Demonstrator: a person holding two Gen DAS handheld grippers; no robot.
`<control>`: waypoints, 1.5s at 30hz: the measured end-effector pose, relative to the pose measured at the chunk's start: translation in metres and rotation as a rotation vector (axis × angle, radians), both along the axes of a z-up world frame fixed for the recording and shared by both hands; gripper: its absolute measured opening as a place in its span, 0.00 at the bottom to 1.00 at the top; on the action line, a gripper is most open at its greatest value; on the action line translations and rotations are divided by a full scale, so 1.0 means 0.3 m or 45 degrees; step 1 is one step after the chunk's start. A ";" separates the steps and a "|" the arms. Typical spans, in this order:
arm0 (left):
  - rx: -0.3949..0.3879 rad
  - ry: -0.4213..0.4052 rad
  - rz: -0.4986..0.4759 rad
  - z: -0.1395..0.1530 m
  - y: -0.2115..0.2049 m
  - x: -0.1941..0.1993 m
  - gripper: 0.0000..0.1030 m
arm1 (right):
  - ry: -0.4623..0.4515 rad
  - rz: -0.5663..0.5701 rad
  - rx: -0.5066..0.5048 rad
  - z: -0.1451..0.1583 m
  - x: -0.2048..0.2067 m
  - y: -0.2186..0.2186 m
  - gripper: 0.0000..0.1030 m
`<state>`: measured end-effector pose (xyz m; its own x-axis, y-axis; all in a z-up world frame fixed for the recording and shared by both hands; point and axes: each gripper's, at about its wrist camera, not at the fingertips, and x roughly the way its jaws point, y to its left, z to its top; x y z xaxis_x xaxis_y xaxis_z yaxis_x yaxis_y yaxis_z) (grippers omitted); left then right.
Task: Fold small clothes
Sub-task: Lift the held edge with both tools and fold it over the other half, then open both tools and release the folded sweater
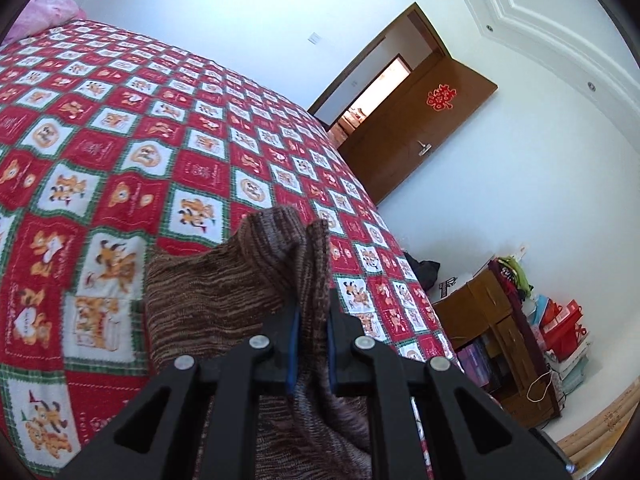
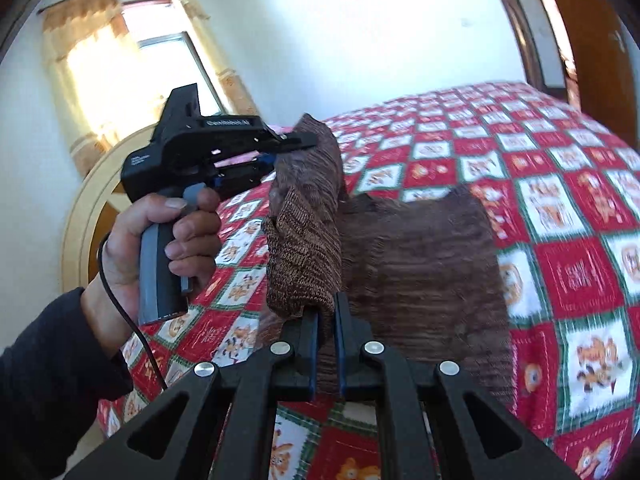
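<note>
Gripping a brown knit garment (image 2: 420, 248) with both claws, we hold its near edge lifted over the bed (image 1: 120, 140). Our left claw (image 1: 312, 320) is clenched on one bunched corner, our right claw (image 2: 327, 320) on another. The rest of the garment lies on the red patchwork quilt near the bed's edge.

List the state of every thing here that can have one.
Left gripper: shut on the brown knit garment.
Right gripper: shut on the same garment.
Brown knit garment: one end lifted, the rest on the bed.
Door: open.
Bedspread: spread flat.
</note>
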<state>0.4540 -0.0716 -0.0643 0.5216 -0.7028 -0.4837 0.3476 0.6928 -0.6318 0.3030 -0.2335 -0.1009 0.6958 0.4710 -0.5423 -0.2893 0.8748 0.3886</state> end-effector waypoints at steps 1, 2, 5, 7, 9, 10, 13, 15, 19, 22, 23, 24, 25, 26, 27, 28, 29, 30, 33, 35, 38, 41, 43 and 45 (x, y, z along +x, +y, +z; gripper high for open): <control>0.008 0.008 -0.003 -0.005 -0.019 0.004 0.11 | 0.024 -0.020 0.022 -0.020 0.001 -0.014 0.06; 0.021 0.017 -0.011 -0.014 -0.044 0.009 0.11 | 0.042 -0.032 0.045 -0.034 -0.004 -0.020 0.06; 0.084 0.033 -0.035 -0.042 -0.110 0.011 0.11 | 0.123 -0.076 0.099 -0.088 0.005 -0.050 0.06; 0.122 0.037 -0.047 -0.059 -0.154 0.012 0.11 | 0.141 -0.128 0.128 -0.097 -0.002 -0.072 0.06; 0.128 0.059 -0.058 -0.077 -0.191 0.018 0.11 | 0.154 -0.183 0.169 -0.103 -0.019 -0.090 0.06; 0.139 0.066 -0.062 -0.084 -0.209 0.020 0.11 | 0.160 -0.200 0.201 -0.107 -0.026 -0.098 0.06; 0.188 0.071 -0.079 -0.097 -0.266 0.024 0.11 | 0.191 -0.236 0.299 -0.121 -0.034 -0.128 0.06; 0.226 0.070 -0.091 -0.105 -0.298 0.024 0.10 | 0.214 -0.273 0.362 -0.135 -0.035 -0.156 0.06; 0.288 0.083 -0.107 -0.126 -0.346 0.033 0.10 | 0.312 -0.342 0.460 -0.195 -0.024 -0.200 0.06; 0.310 0.091 -0.125 -0.137 -0.379 0.038 0.09 | 0.408 -0.371 0.533 -0.252 -0.004 -0.222 0.06; 0.320 0.087 -0.136 -0.138 -0.393 0.034 0.09 | 0.424 -0.380 0.550 -0.262 -0.002 -0.228 0.06; 0.337 0.084 -0.141 -0.140 -0.405 0.036 0.09 | 0.434 -0.388 0.562 -0.267 -0.003 -0.233 0.06; 0.349 0.082 -0.146 -0.141 -0.417 0.038 0.09 | 0.437 -0.395 0.575 -0.268 -0.005 -0.237 0.06; 0.355 0.083 -0.150 -0.143 -0.426 0.039 0.09 | 0.438 -0.402 0.588 -0.267 -0.007 -0.241 0.06; 0.364 0.083 -0.152 -0.146 -0.437 0.040 0.09 | 0.439 -0.409 0.599 -0.267 -0.010 -0.246 0.06; 0.372 0.086 -0.153 -0.150 -0.446 0.044 0.09 | 0.441 -0.415 0.610 -0.266 -0.013 -0.252 0.06; 0.377 0.090 -0.156 -0.154 -0.457 0.048 0.09 | 0.448 -0.419 0.628 -0.269 -0.014 -0.260 0.06; 0.384 0.094 -0.157 -0.159 -0.469 0.050 0.09 | 0.460 -0.421 0.645 -0.274 -0.017 -0.260 0.06; 0.396 0.102 -0.159 -0.171 -0.499 0.054 0.09 | 0.497 -0.434 0.675 -0.298 -0.011 -0.277 0.06; 0.415 0.097 -0.160 -0.179 -0.520 0.054 0.09 | 0.520 -0.448 0.708 -0.313 -0.003 -0.296 0.06; 0.434 0.105 -0.180 -0.182 -0.540 0.050 0.10 | 0.546 -0.465 0.761 -0.334 -0.003 -0.320 0.06; 0.418 0.074 -0.224 -0.142 -0.545 0.020 0.11 | 0.581 -0.467 0.824 -0.360 0.000 -0.338 0.06; 0.417 0.023 -0.235 -0.096 -0.531 -0.017 0.20 | 0.562 -0.464 0.809 -0.352 -0.001 -0.336 0.06; 0.436 -0.035 -0.230 -0.058 -0.499 -0.066 0.50 | 0.545 -0.466 0.786 -0.338 -0.004 -0.333 0.06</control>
<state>0.4343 -0.2212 -0.0818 0.4201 -0.5850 -0.6937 0.4971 0.7879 -0.3634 0.3017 -0.3334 -0.2024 0.6550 0.5548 -0.5131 0.2532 0.4786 0.8407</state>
